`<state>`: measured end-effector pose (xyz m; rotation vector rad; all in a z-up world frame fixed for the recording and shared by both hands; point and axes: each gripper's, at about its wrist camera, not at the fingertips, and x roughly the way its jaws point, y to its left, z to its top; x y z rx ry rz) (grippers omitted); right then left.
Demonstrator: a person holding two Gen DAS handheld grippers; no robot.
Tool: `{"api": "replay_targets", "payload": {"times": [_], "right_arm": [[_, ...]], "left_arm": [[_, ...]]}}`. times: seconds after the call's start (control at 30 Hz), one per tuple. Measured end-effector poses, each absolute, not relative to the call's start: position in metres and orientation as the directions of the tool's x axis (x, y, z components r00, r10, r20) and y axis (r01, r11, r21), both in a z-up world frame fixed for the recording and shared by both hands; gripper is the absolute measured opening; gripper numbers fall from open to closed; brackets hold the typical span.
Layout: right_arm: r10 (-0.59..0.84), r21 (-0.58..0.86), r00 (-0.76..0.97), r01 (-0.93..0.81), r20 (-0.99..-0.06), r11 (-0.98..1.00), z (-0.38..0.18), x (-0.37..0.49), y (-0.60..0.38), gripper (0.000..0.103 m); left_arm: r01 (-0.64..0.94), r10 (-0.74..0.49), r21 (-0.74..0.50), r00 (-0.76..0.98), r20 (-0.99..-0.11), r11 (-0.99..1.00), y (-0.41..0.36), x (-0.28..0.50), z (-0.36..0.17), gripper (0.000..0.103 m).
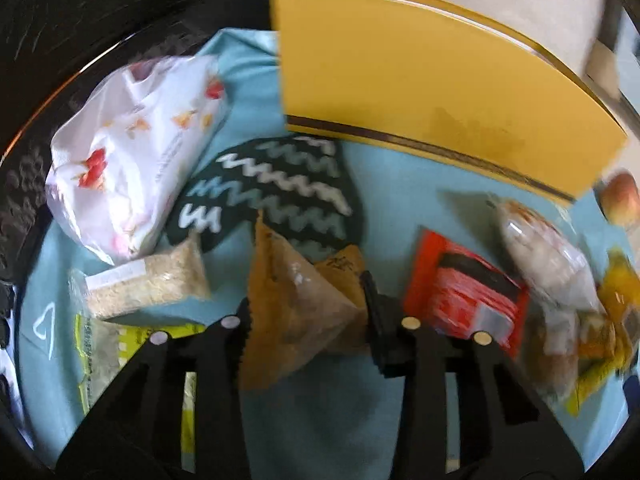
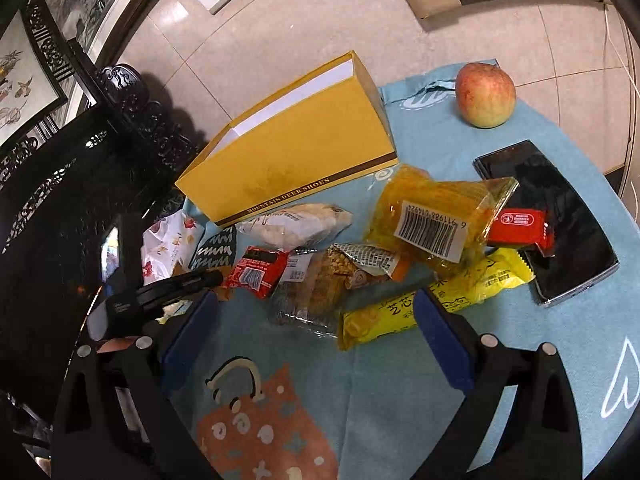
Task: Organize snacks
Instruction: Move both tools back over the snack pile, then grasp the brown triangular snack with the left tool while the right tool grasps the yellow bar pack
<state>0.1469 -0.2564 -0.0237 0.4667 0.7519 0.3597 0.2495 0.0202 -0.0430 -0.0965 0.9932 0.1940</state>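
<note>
Left claw (image 1: 306, 304) pinches a brown triangular snack packet (image 1: 292, 300) at 6 o'clock of the yellow box (image 1: 420, 76), and the right claw (image 2: 316, 316) hangs open over the other snacks. Sorting looks barely begun: white bag (image 1: 132, 152), red packet (image 1: 460, 296), yellow bar (image 2: 436, 300), all loose on the blue cloth (image 1: 400, 184). Box contents can't be seen.

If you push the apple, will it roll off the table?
The apple looks round, so a push would probably set it rolling. It sits near the far edge of the blue cloth, so it might go over. It stands on its base, so a light nudge may only rock it.
</note>
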Motion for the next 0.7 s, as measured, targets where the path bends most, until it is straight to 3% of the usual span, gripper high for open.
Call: {"api": "replay_targets", "payload": {"times": [0.23, 0.53, 0.7], "right_arm": [[0.416, 0.501, 0.698, -0.094, -0.583, 0.860, -0.024, 0.151, -0.269, 0.098], [0.300, 0.297, 0.686, -0.128, -0.663, 0.946, -0.031, 0.155, -0.259, 0.098], [0.296, 0.274, 0.616, -0.134, -0.730, 0.952, -0.042, 0.158, -0.248, 0.098]], "left_arm": [[-0.180, 0.068, -0.043, 0.565, -0.822, 0.983, 0.016, 0.220, -0.027, 0.038], [-0.108, 0.013, -0.069, 0.619, -0.785, 0.992, -0.002, 0.186, -0.030, 0.038], [-0.057, -0.021, -0.073, 0.630, -0.776, 0.996, -0.006, 0.182, -0.030, 0.038]]}}
